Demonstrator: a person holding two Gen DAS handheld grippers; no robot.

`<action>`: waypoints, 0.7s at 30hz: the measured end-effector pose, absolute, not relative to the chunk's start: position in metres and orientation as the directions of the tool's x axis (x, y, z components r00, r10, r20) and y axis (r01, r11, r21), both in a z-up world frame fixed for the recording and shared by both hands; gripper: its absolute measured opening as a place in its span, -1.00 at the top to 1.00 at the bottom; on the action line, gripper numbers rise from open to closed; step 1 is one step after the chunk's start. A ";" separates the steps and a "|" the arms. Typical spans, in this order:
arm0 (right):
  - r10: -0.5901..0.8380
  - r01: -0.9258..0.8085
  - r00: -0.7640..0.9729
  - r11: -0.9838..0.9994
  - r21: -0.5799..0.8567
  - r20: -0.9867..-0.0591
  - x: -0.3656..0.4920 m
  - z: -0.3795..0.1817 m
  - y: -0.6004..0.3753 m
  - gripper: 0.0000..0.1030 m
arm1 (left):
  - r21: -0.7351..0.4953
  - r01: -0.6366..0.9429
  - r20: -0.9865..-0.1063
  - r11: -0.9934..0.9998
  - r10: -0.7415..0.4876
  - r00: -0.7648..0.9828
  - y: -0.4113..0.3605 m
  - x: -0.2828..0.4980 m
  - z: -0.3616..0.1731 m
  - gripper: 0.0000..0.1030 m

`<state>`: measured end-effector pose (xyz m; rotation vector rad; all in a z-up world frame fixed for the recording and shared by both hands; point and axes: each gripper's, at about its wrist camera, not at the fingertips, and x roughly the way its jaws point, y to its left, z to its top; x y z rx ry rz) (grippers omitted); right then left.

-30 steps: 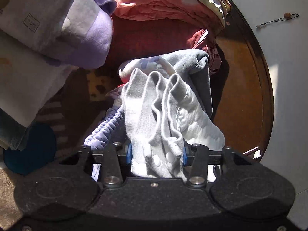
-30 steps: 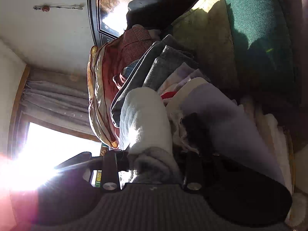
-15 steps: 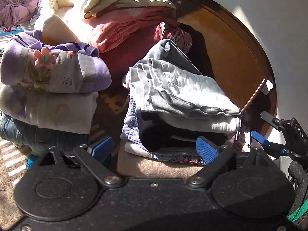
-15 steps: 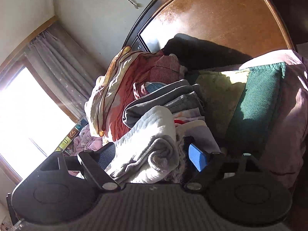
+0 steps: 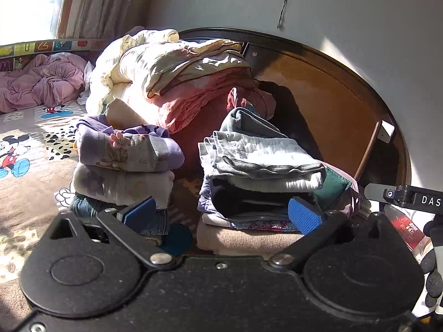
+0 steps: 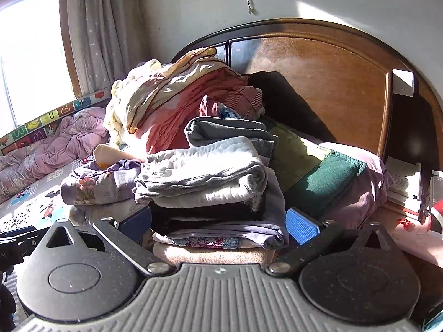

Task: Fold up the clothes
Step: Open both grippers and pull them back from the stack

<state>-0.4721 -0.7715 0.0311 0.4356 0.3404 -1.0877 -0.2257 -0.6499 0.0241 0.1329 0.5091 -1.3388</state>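
Far left, a pink duvet (image 5: pixel 41 83) lies crumpled on the Mickey Mouse bedsheet (image 5: pixel 16 149), out of the way; next, a folded purple floral top (image 5: pixel 130 149) caps one neat stack; the left gripper (image 5: pixel 221 214) hangs spread wide, holding nothing; centre, the grey quilted garment (image 5: pixel 263 155) sits folded on top of the second stack, squared so the pile likely stays stable; the right gripper (image 6: pixel 218 222) gapes empty too; behind, the wooden headboard (image 6: pixel 332 83) backs the piles.
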 end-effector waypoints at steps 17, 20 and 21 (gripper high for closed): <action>-0.804 0.929 0.337 0.369 0.032 -0.489 -0.464 0.045 -0.717 -0.99 | 0.018 0.966 -0.460 0.259 -0.855 0.238 -0.639 -0.278 0.034 -1.00; -0.800 0.927 0.342 0.372 0.039 -0.494 -0.462 0.044 -0.714 -0.99 | 0.012 0.966 -0.465 0.259 -0.854 0.235 -0.639 -0.280 0.033 -0.99; -0.797 0.926 0.344 0.374 0.042 -0.497 -0.462 0.044 -0.713 -0.99 | 0.004 0.965 -0.469 0.261 -0.852 0.233 -0.640 -0.280 0.033 -0.99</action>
